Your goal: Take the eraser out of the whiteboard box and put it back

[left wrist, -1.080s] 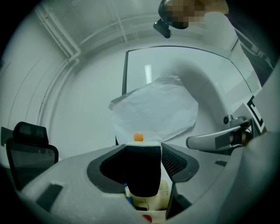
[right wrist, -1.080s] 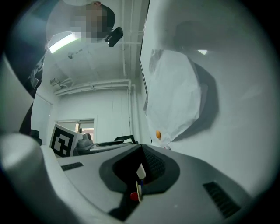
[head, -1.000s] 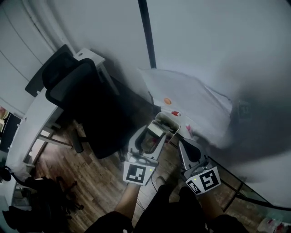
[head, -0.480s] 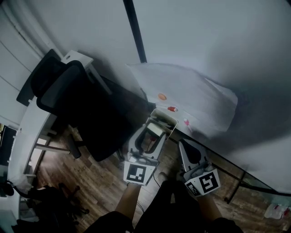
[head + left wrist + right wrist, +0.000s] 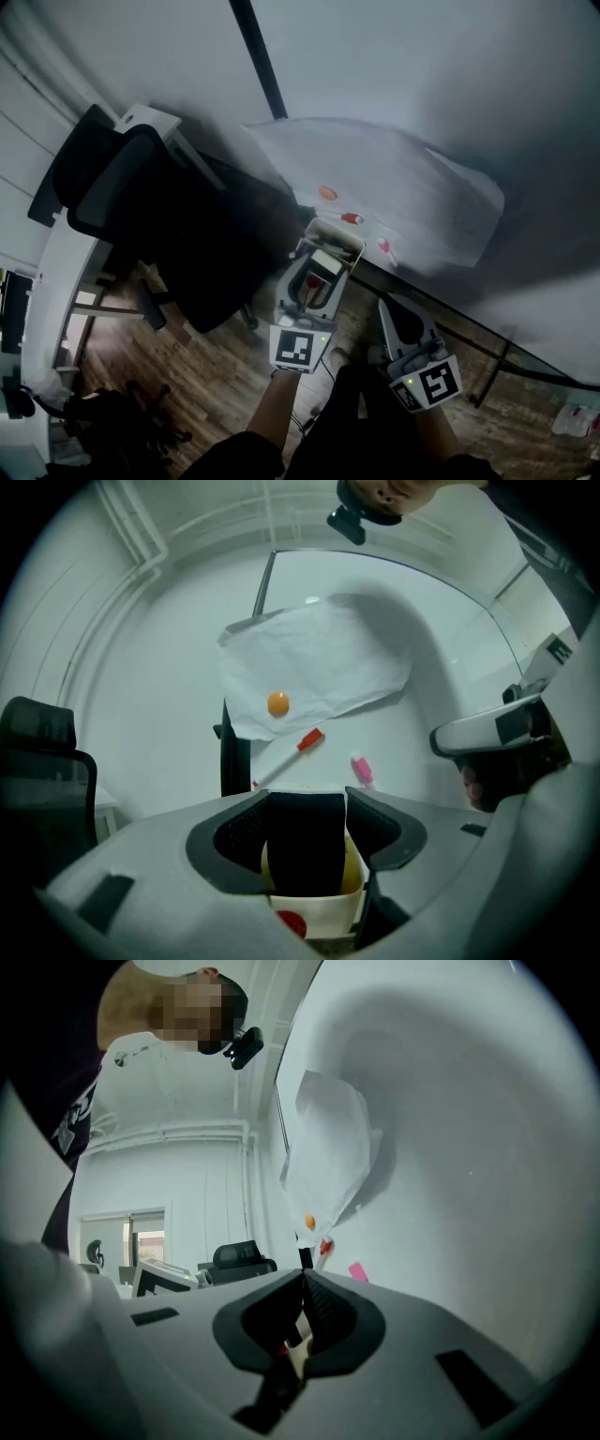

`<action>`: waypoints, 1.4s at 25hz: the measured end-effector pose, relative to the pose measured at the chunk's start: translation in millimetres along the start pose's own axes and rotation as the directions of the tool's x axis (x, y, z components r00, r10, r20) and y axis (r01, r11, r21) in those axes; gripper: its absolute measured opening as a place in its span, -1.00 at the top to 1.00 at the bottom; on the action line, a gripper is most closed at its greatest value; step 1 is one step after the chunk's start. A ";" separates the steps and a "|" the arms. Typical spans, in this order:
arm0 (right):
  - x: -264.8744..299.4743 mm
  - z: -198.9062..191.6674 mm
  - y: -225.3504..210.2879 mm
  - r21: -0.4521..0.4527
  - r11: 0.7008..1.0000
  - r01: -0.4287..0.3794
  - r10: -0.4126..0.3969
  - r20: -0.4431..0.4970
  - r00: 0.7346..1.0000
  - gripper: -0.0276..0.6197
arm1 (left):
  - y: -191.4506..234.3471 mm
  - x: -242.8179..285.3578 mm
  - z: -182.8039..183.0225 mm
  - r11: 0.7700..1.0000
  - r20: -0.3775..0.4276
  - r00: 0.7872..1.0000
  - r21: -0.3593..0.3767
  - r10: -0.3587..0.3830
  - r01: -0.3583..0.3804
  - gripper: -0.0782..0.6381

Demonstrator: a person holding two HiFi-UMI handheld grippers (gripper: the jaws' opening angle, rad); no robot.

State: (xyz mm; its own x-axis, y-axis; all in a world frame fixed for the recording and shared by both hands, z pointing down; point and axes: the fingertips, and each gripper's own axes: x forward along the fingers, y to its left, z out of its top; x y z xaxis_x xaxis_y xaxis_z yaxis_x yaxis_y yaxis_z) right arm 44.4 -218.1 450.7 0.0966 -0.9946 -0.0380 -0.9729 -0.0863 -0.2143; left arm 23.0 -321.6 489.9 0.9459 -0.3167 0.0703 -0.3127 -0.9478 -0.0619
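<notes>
A cream whiteboard box [image 5: 339, 236] hangs at the lower edge of the whiteboard [image 5: 422, 103]. My left gripper [image 5: 319, 269] reaches into its open top and is shut on the black eraser [image 5: 302, 841]. In the left gripper view the eraser stands upright between the jaws, its lower part down inside the box [image 5: 319, 916], which has a red dot on its front. My right gripper [image 5: 395, 311] hangs to the right of the box, below the board, apart from it. Its jaws [image 5: 305, 1283] meet with nothing held between them.
A white paper sheet [image 5: 394, 187] is pinned to the board by an orange magnet [image 5: 326, 193]. A red-capped marker [image 5: 352, 218] and a pink piece [image 5: 384, 247] lie below it. A black office chair [image 5: 159, 216] and a white desk [image 5: 56, 272] stand left on the wooden floor.
The head view has shifted, so the board and the box sit a little higher and further left. The left gripper stays at the box with the eraser; the right gripper hangs slightly lower.
</notes>
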 end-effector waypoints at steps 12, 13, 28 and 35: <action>-5.0 -1.5 -13.5 -0.002 1.000 0.026 -0.026 -0.010 1.000 0.91 | -9.2 6.8 -16.9 1.000 -0.026 1.000 -0.009 -0.010 0.010 0.10; -4.5 -1.7 -13.0 -0.002 1.000 0.024 -0.024 -0.011 1.000 0.91 | -9.4 5.9 -15.4 1.000 -0.023 1.000 -0.007 -0.011 0.011 0.10; -0.1 59.6 -3.9 -0.037 0.997 -0.072 0.075 0.102 0.992 0.91 | -34.8 -12.3 91.6 0.993 0.103 0.994 0.117 -0.025 0.013 0.10; -6.7 82.8 1.1 -0.054 0.990 -0.128 0.134 0.149 0.980 0.91 | -50.9 -27.4 120.5 0.990 0.151 0.989 0.141 0.005 -0.026 0.10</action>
State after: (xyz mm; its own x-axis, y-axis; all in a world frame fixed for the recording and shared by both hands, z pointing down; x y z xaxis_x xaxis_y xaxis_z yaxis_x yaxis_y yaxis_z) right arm 60.1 -206.8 369.9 -0.0049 -0.9774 -0.2115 -0.9872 0.0384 -0.1546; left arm 23.3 -260.2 371.2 0.9466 -0.3121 -0.0807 -0.3222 -0.9245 -0.2036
